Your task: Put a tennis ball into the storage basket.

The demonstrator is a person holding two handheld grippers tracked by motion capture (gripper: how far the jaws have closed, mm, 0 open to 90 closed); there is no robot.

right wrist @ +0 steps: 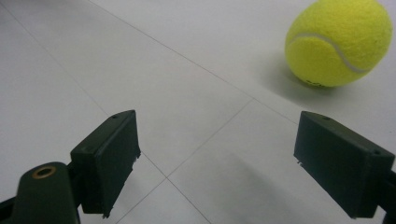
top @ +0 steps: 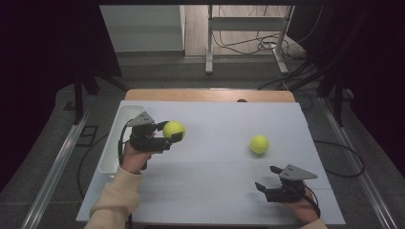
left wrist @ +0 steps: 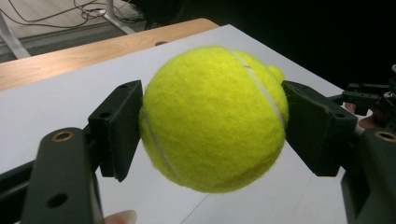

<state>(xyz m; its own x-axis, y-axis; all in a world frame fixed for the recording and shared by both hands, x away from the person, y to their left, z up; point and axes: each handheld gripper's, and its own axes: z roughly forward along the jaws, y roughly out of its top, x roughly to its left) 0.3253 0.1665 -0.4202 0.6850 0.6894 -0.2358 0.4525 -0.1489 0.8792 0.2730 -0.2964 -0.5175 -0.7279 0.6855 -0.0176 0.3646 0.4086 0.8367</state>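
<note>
My left gripper [top: 173,130] is shut on a yellow tennis ball [top: 174,129], held above the white table sheet [top: 215,143] near its left side. In the left gripper view both black pads press the sides of that ball [left wrist: 212,119]. A second tennis ball [top: 259,144] lies on the sheet at the right; the same ball [right wrist: 338,42] sits at the upper right of the right gripper view. My right gripper [top: 267,178] rests low near the front right, jaws wide apart with nothing between them, short of that ball.
A long white tray [top: 117,138] lies along the sheet's left edge, just left of my left hand. The wooden table edge [top: 210,95] shows behind the sheet. Table legs and cables [top: 248,43] lie on the floor beyond.
</note>
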